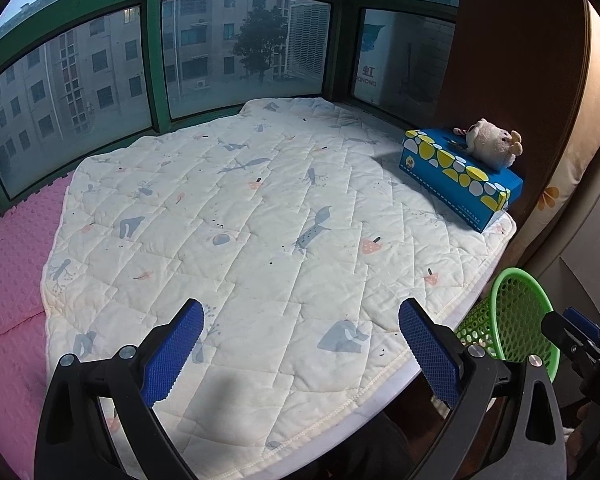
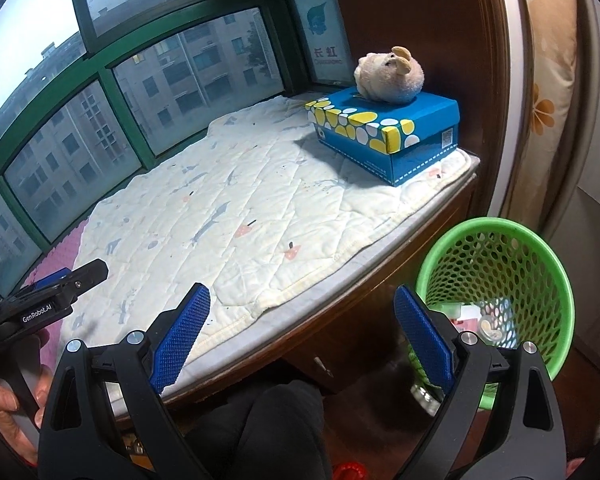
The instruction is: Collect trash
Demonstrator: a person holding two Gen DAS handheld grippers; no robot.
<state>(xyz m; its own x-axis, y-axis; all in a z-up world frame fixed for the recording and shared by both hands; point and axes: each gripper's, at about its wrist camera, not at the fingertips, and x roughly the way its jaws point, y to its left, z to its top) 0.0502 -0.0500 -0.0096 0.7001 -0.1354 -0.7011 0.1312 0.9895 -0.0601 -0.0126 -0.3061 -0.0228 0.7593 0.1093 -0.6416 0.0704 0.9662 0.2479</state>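
Green-framed windows (image 1: 152,64) curve round a window seat, with apartment blocks seen through the glass. Over the seat a white quilt (image 1: 260,220) is spread, and a pink mat (image 1: 12,264) lies at its left edge. At the quilt's far right corner a blue box (image 2: 384,132) is set, with a plush toy (image 2: 392,76) resting on top.

Left tongs (image 1: 302,338) are held low above the quilt's near edge, jaws spread wide and empty. Right tongs (image 2: 302,318) are held over the seat's wooden front edge, likewise wide and empty, with dark-clad knees seen below. A hand (image 2: 8,404) is seen gripping the left tool's handle.

Beside the seat, on the floor at the right, a green bin (image 2: 500,296) stands upright, with trash (image 2: 480,322) seen at its bottom. No loose trash is seen on the quilt.
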